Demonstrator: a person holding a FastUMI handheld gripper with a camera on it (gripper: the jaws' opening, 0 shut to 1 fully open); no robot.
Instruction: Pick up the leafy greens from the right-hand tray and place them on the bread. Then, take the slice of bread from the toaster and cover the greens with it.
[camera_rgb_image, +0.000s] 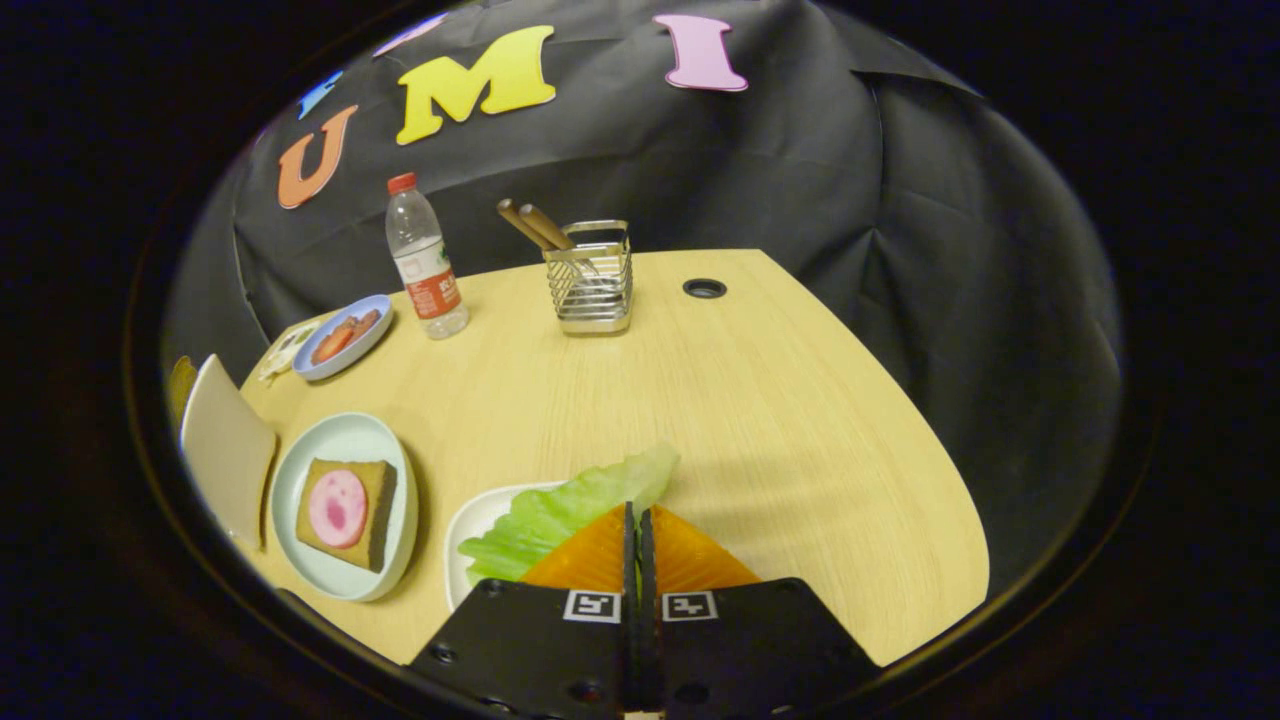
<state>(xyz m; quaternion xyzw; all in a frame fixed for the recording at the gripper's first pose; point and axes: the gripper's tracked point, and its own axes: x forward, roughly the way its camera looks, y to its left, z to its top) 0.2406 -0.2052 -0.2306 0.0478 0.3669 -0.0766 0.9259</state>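
Observation:
A green lettuce leaf lies partly on a small white tray, its far end reaching past the tray's rim over the table. My gripper has its two orange fingers pressed together with the leaf pinched at their tips. To the left of the tray, a pale round plate holds a slice of bread topped with a pink round of ham. Further left stands a white toaster, with a brown edge of bread showing behind it.
A blue dish of red food, a water bottle and a wire holder with brown-handled utensils stand at the back of the wooden table. A cable hole sits near the far edge.

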